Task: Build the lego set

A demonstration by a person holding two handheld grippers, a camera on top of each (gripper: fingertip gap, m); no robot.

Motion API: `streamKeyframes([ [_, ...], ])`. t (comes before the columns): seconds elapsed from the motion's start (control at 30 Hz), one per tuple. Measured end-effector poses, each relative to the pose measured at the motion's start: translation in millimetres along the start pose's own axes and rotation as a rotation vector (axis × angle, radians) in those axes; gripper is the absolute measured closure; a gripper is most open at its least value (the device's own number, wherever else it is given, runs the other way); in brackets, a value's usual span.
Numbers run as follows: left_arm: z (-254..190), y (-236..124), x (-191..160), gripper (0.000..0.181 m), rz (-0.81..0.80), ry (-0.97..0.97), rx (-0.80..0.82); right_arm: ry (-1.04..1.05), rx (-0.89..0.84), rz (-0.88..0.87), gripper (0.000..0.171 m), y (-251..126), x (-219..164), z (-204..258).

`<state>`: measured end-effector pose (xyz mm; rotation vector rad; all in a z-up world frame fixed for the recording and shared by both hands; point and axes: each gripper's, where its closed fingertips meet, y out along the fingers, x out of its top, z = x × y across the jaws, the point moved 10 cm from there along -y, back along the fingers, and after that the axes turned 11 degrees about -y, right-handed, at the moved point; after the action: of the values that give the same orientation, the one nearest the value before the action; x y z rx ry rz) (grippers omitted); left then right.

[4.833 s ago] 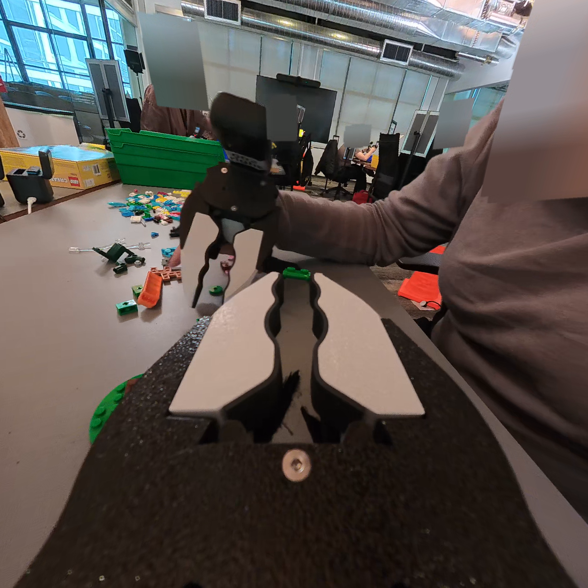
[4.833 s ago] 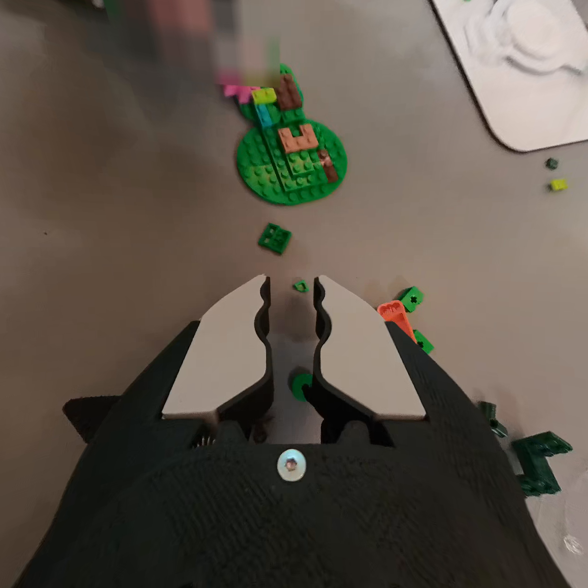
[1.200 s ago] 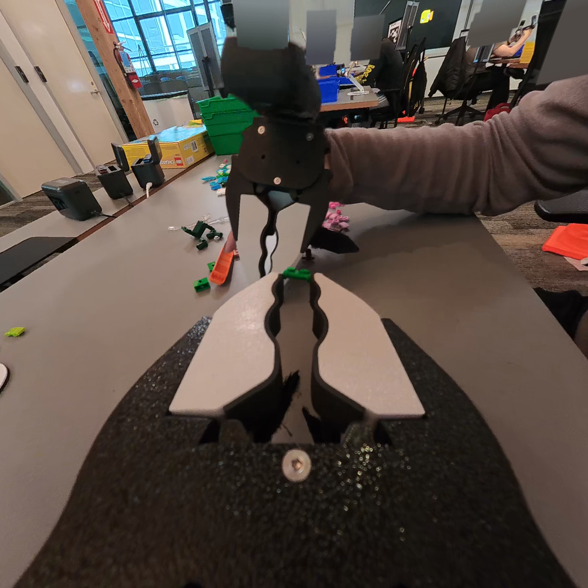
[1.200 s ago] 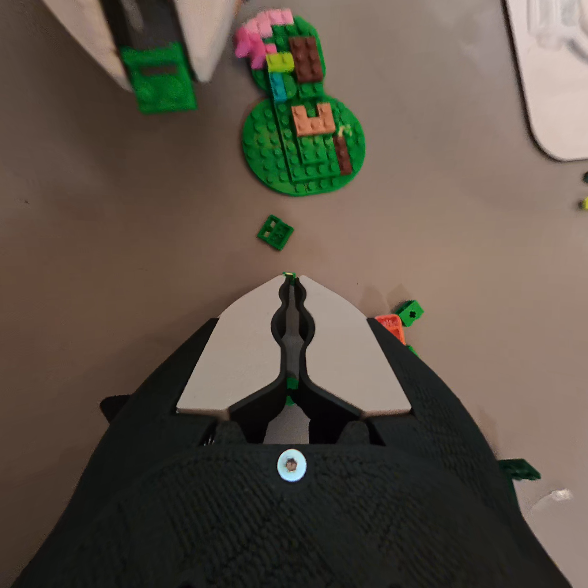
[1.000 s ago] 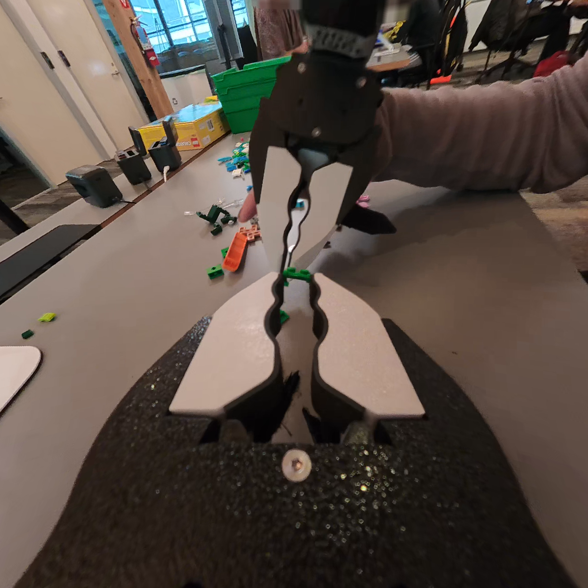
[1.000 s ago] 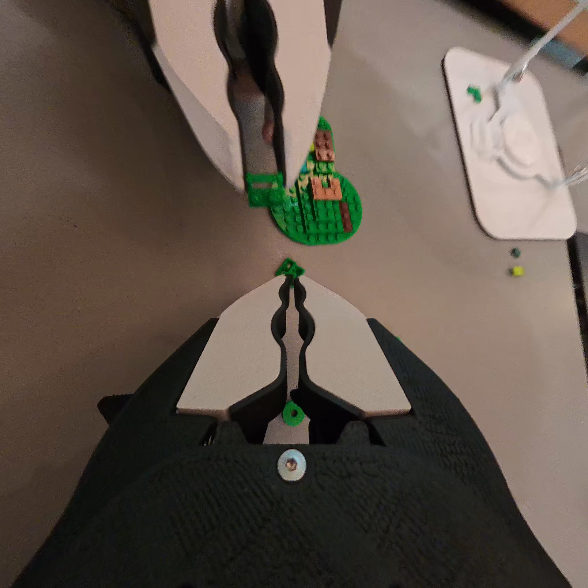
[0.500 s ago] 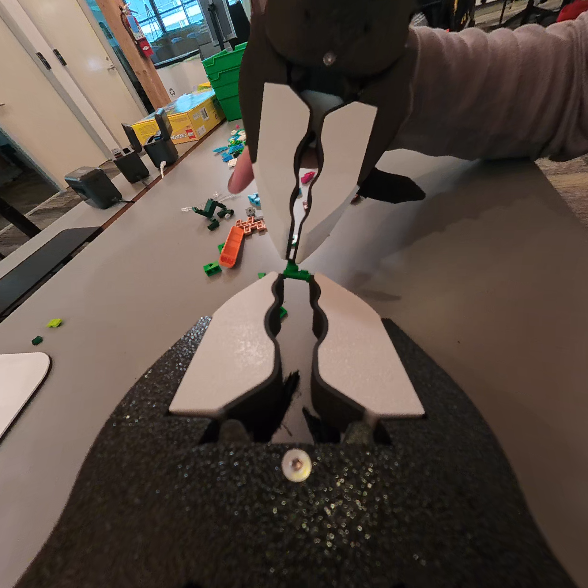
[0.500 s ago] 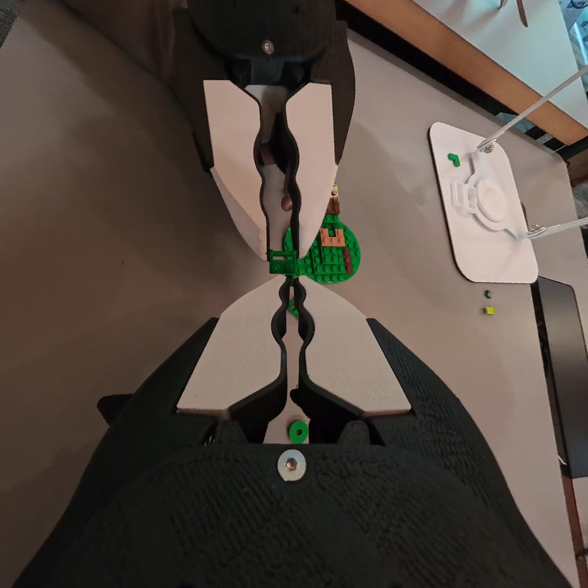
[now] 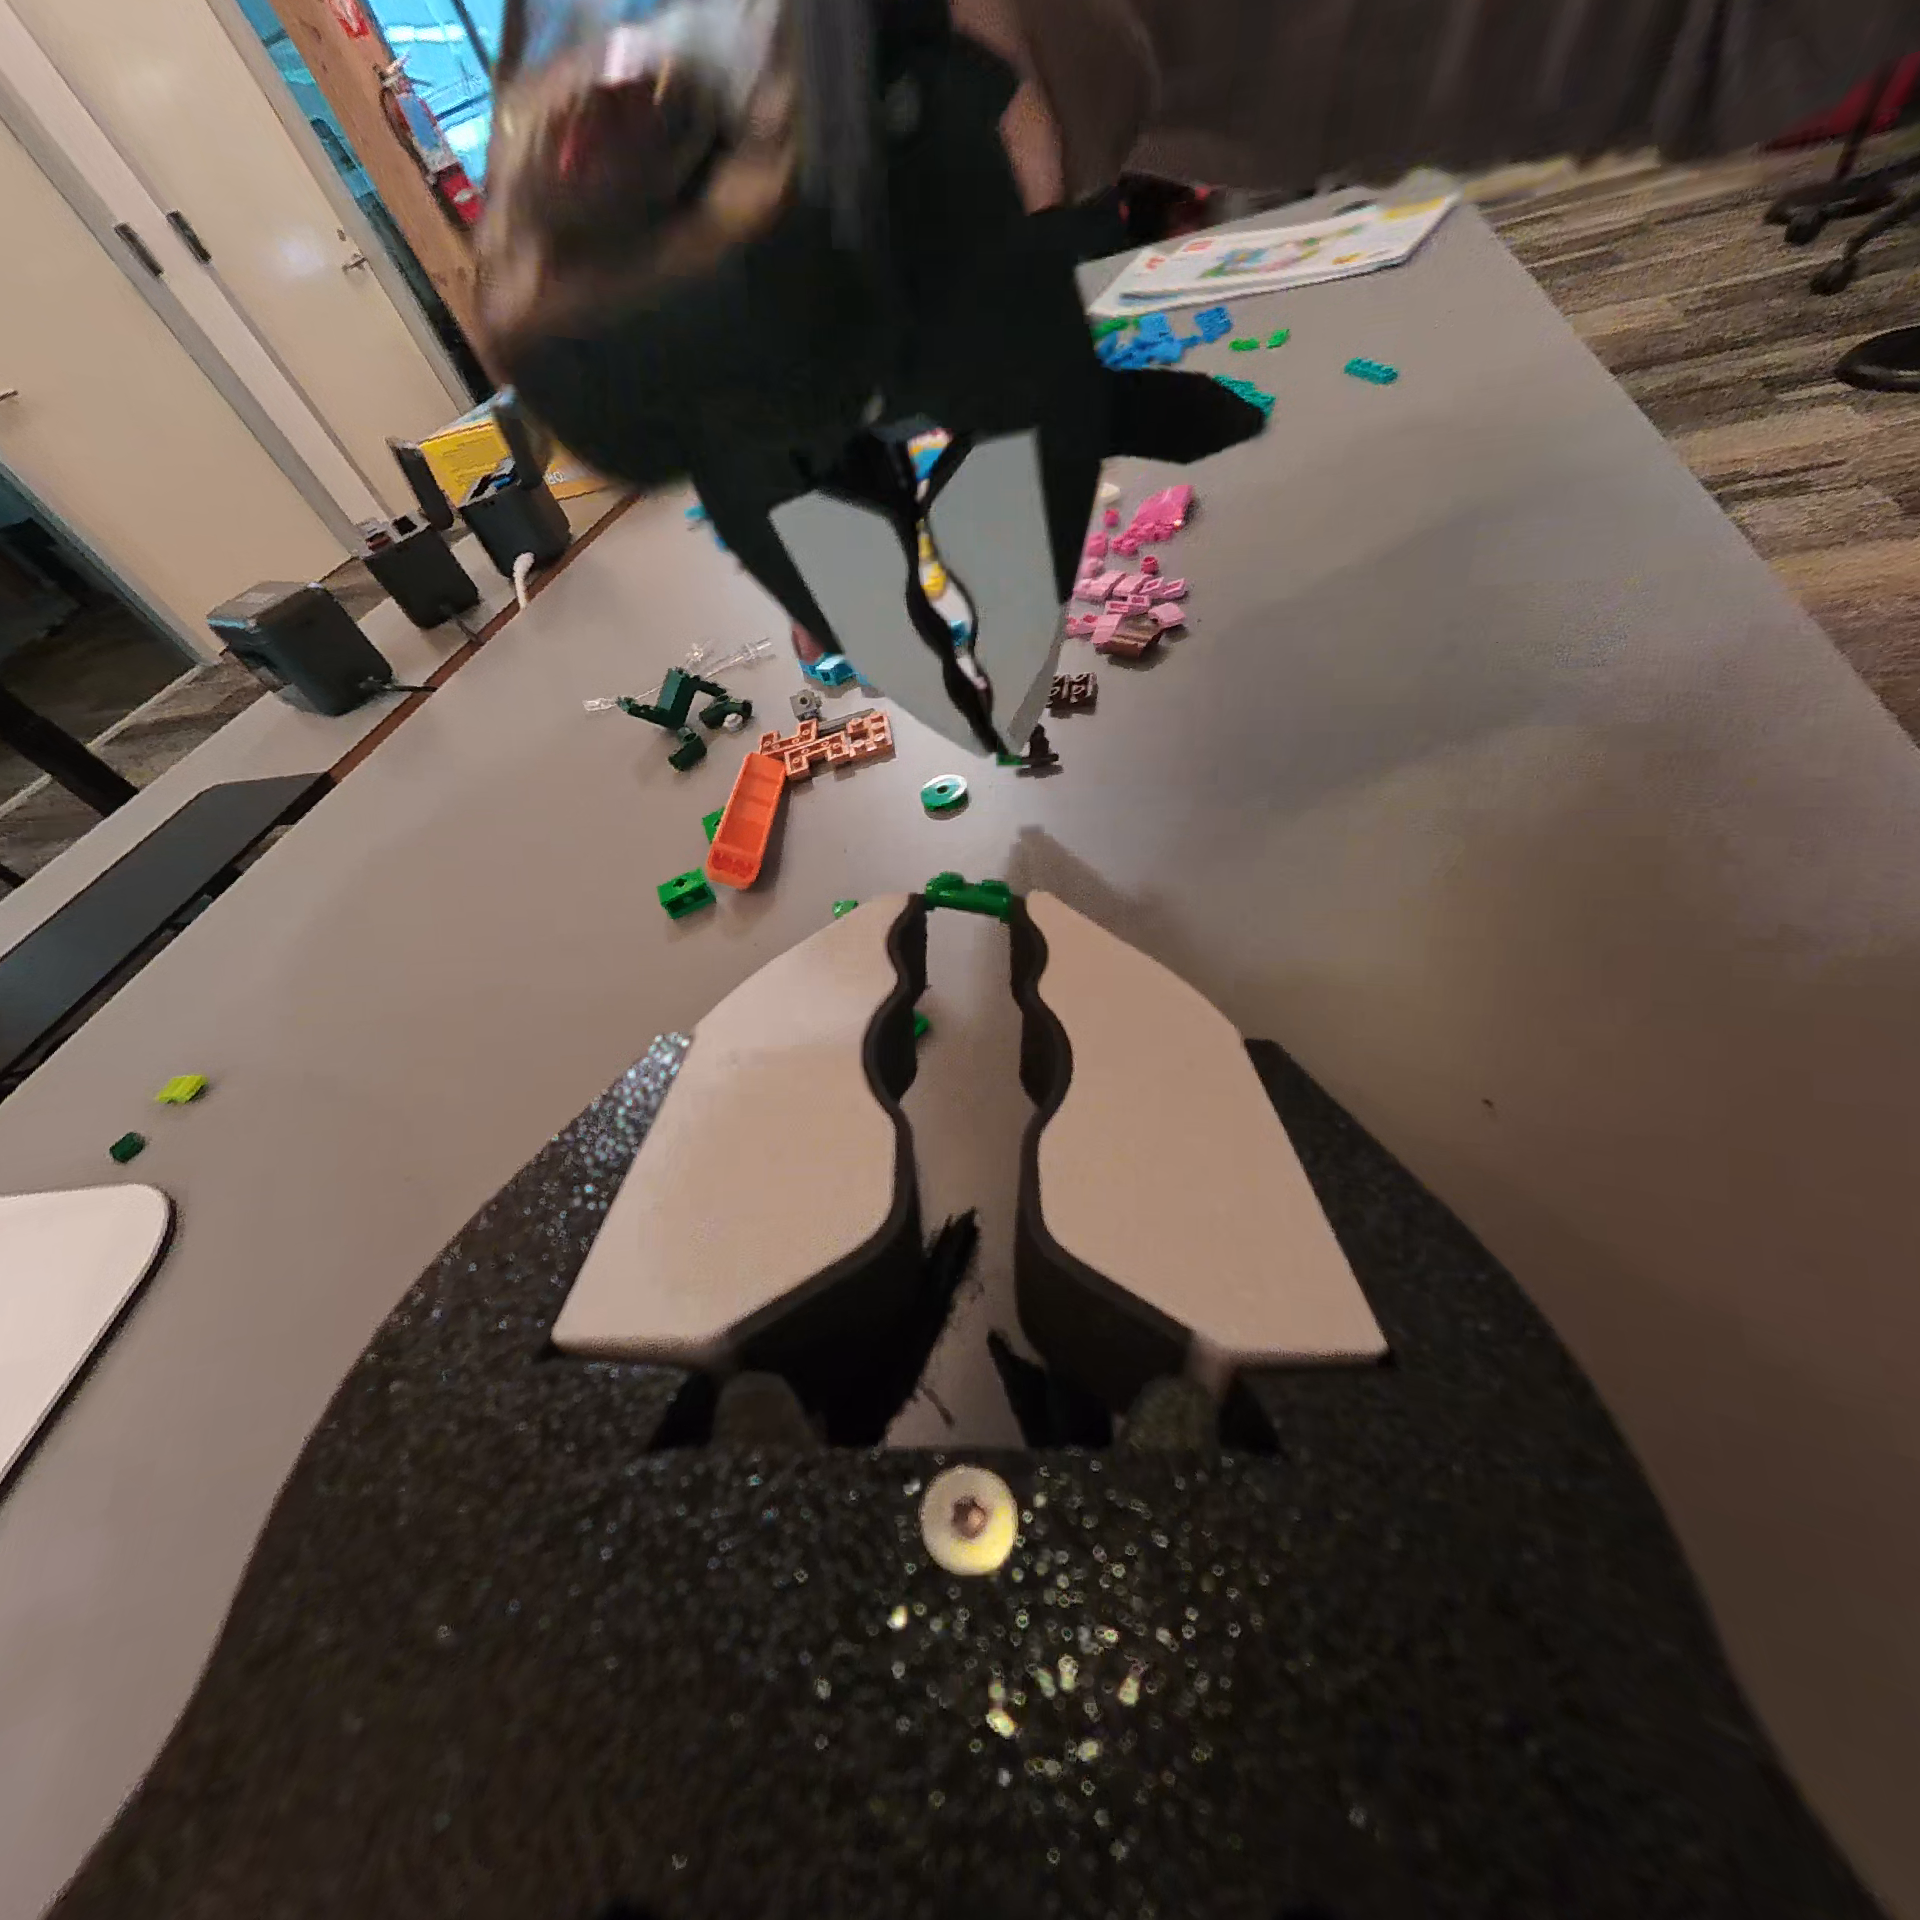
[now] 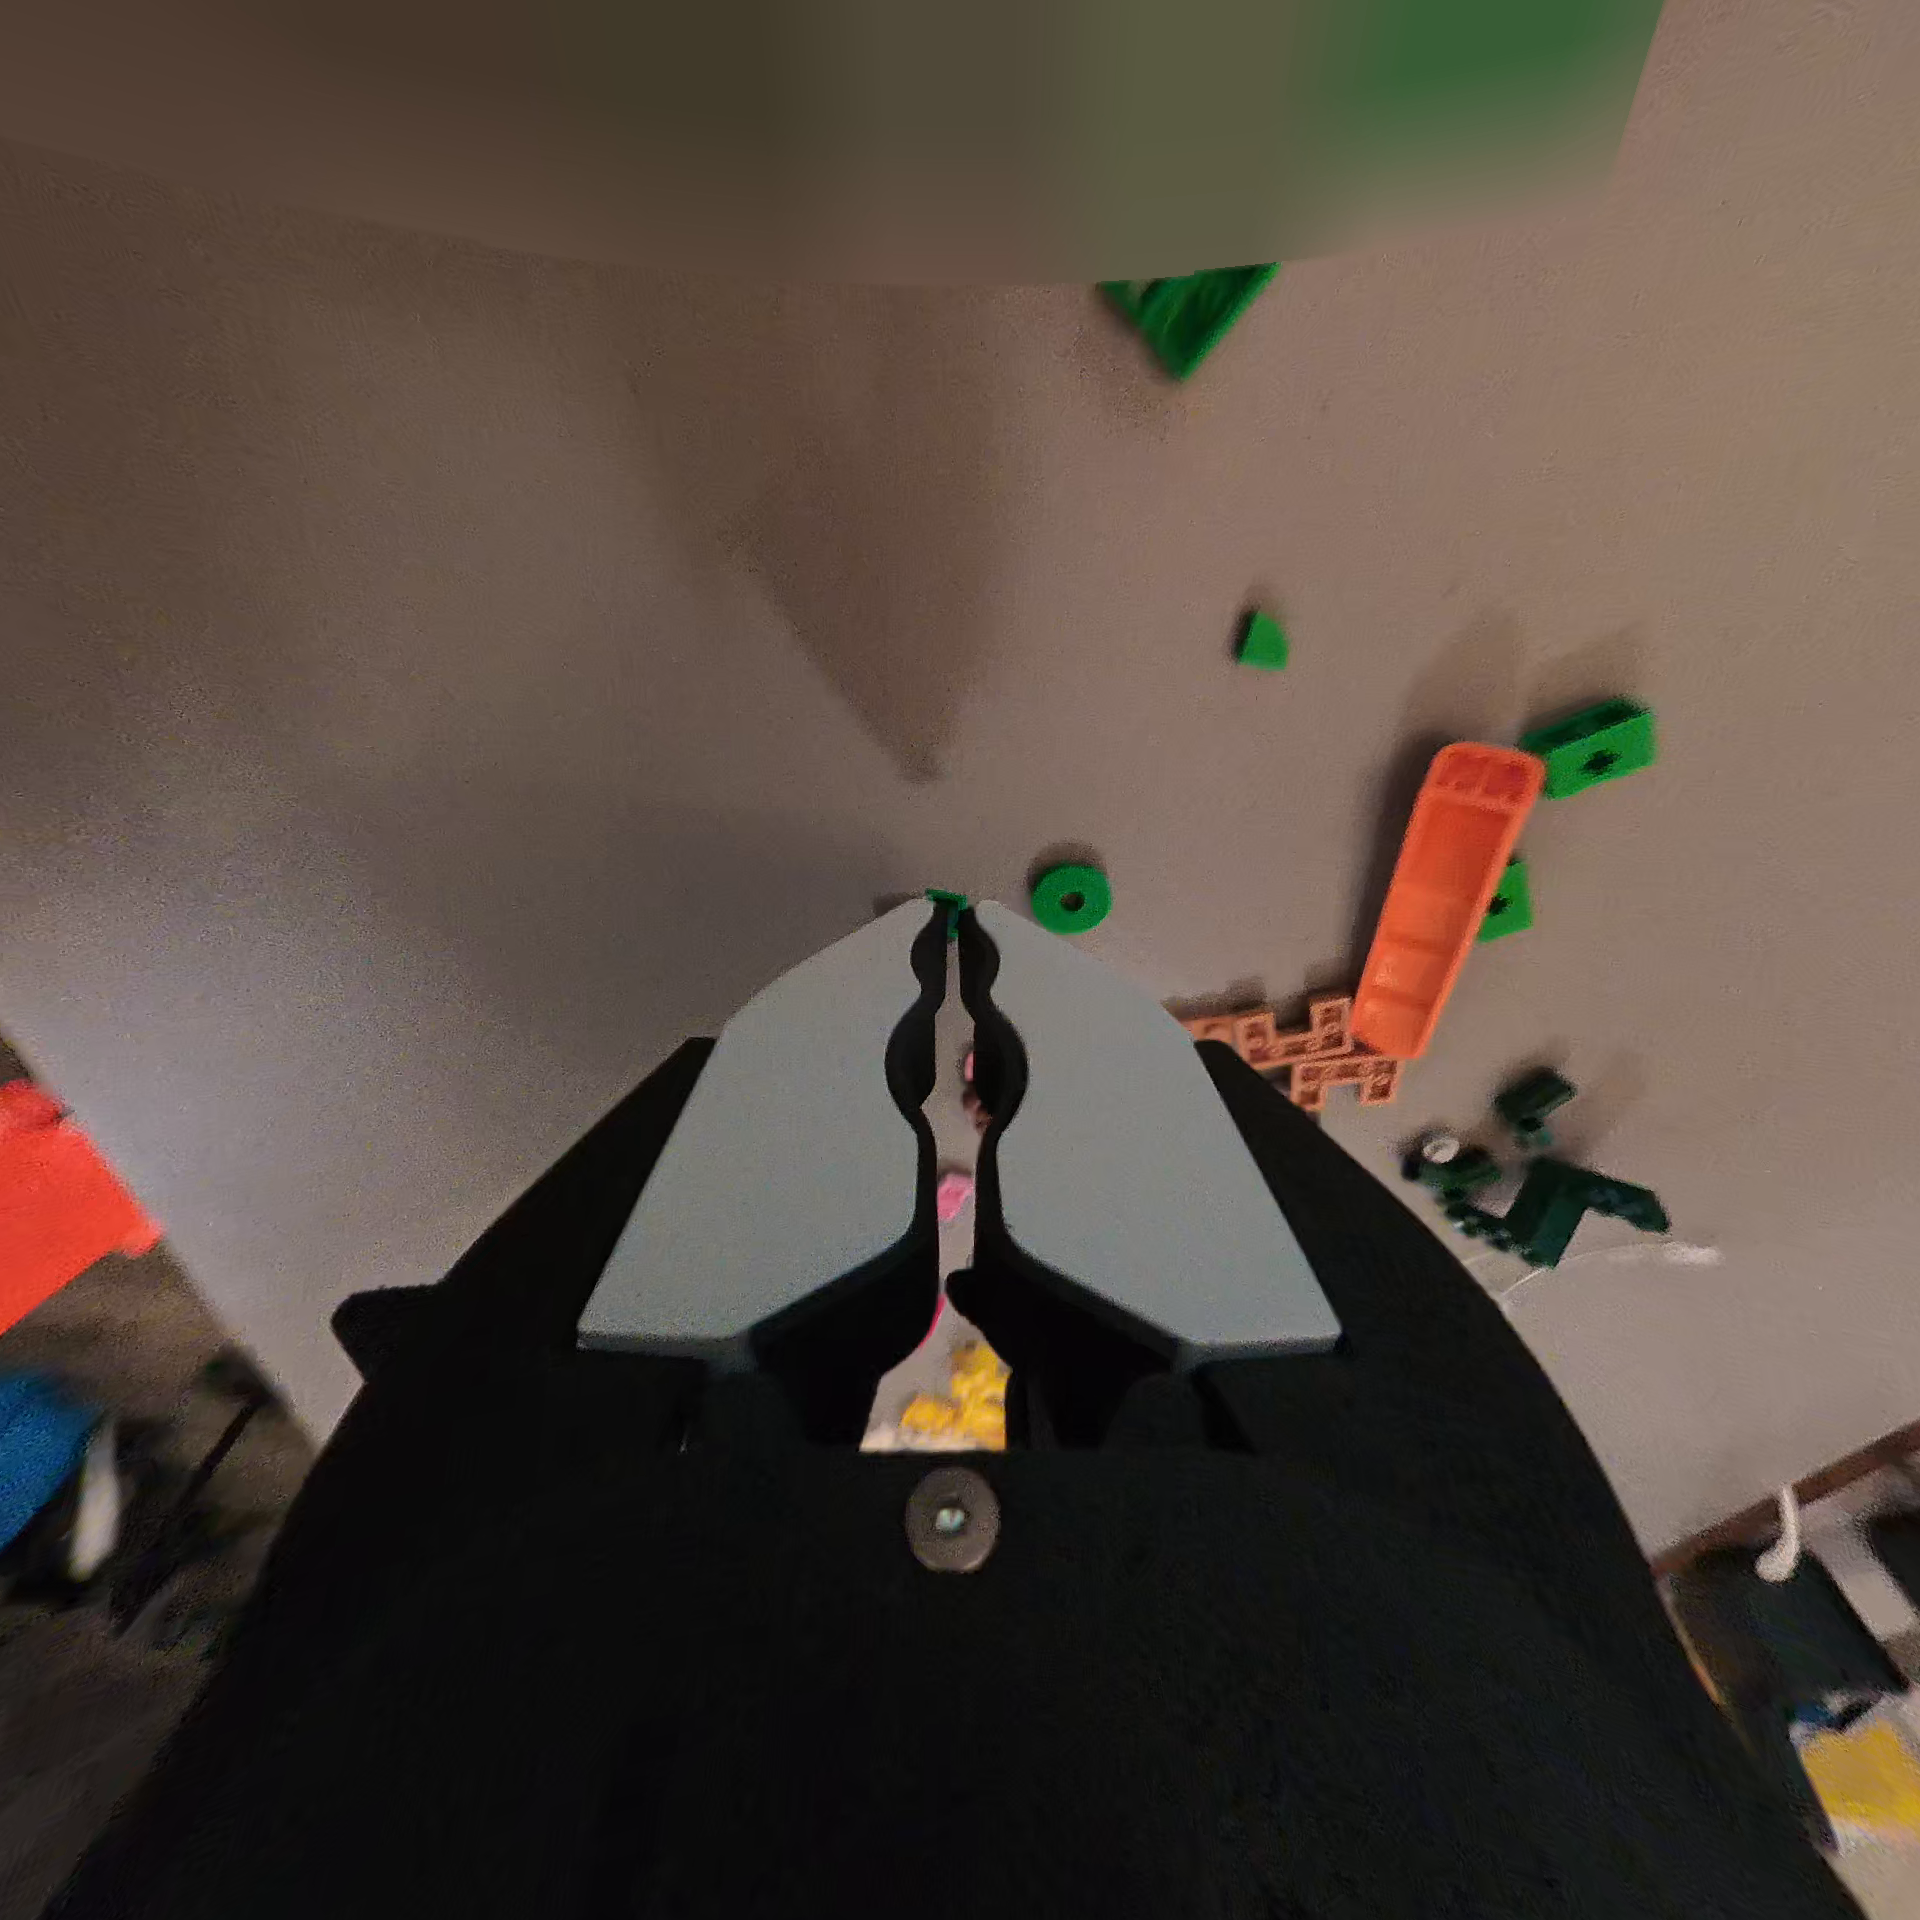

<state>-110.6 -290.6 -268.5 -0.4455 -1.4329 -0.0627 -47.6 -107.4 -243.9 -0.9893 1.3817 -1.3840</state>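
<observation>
My left gripper (image 9: 968,906) is shut on a small green Lego piece (image 9: 968,894) that spans its fingertips, held above the grey table (image 9: 1455,935). My right gripper (image 10: 948,906) is nearly closed on a tiny green piece (image 10: 943,900) at its tips. In the left wrist view the right gripper (image 9: 1000,750) points down with its tips close to the table, beside a green round piece (image 9: 943,795), which also shows in the right wrist view (image 10: 1070,902). A corner of the green baseplate (image 10: 1184,312) shows at the top of the right wrist view.
Loose pieces lie near the right gripper: an orange long piece (image 10: 1444,904), tan plates (image 10: 1309,1049), dark green parts (image 10: 1527,1184), a green brick (image 10: 1590,748). Pink pieces (image 9: 1127,603), blue pieces and a booklet (image 9: 1278,249) lie farther back. A white pad (image 9: 62,1278) lies at left.
The right gripper met the left gripper tip to tip, then drew away and dropped toward the loose pieces. The left gripper kept its green piece and stayed put.
</observation>
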Motion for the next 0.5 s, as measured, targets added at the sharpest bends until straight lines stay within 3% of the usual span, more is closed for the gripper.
streamKeyframes([
  [0.1, -7.7, -4.8, -0.1, 0.166, -0.051, 0.068, -0.15, 0.041, 0.122, 0.162, 0.171, 9.5, 7.8, -9.9],
  [0.2, -10.6, -7.9, 0.4, 0.166, -0.084, 0.079, -0.222, 0.038, 0.192, 0.217, 0.171, 16.7, 20.1, -19.7],
  [0.37, -10.8, -8.5, 0.3, 0.166, -0.088, 0.08, -0.23, 0.076, 0.214, 0.24, 0.171, 20.5, 34.7, -32.1],
  [0.5, -10.3, -8.9, 0.5, 0.166, -0.092, 0.075, -0.228, 0.104, 0.136, 0.111, 0.17, 8.0, 30.2, -30.0],
])
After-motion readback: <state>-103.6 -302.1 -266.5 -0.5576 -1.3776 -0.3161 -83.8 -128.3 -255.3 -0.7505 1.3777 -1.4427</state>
